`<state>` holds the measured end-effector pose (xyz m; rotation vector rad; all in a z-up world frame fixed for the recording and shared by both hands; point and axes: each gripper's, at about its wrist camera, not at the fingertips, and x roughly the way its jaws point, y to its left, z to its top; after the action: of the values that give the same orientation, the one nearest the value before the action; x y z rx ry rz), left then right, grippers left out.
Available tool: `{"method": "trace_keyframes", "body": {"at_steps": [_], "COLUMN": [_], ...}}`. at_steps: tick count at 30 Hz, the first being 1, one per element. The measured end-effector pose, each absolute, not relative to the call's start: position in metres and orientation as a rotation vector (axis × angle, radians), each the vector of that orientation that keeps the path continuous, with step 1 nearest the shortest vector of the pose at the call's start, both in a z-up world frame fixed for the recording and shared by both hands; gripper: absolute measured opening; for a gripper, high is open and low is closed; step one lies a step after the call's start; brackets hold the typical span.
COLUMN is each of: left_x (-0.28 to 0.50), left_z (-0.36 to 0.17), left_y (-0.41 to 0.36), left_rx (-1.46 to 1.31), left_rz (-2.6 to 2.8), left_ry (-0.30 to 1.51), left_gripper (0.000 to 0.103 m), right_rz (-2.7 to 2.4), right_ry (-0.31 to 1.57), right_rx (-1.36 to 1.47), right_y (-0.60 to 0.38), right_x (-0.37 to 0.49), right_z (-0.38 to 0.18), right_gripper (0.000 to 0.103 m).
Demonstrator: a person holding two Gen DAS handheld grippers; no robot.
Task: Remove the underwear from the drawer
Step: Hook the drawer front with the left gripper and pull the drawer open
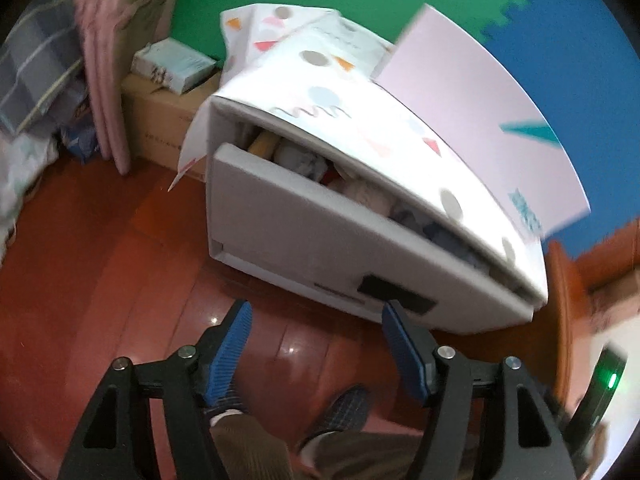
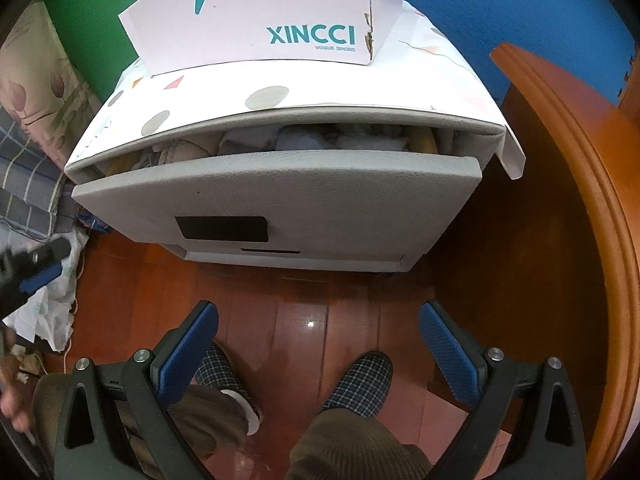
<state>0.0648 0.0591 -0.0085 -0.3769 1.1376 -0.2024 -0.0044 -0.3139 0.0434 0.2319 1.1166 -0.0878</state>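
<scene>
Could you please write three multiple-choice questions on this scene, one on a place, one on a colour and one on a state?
1. Where does the shoe box sit?
A. on top of the drawer unit
B. on the floor
C. inside the drawer

2. What colour are the gripper pads?
A. red
B. blue
C. yellow

3. How is the drawer?
A. fully shut
B. removed
C. pulled partly out

Answers: 1 A, the box rests on the patterned top. 2 B, both hand-held grippers show blue pads. 3 C, a gap above the grey front shows folded clothes.

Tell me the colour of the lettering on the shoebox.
Teal lettering on the pale pink shoebox, clearest from the right wrist.
</scene>
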Motion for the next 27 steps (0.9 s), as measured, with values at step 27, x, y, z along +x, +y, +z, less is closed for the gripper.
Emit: {"method": "trace_keyframes", "body": {"at_steps": [27], "left_x": [0.158], "left_z": [-0.054], "left_y": [0.073], "left_rx": [-0.640], "left_rz": [-0.027], "left_ry": [1.198], "left_gripper": [0.087], "right_rz": [-0.075], "right_ry": [1.117], "right_rx": [0.299], "right_y": [-0.327], "right_x": [-0.004], "right_z": [0.040], "right_gripper": [0.100]}}
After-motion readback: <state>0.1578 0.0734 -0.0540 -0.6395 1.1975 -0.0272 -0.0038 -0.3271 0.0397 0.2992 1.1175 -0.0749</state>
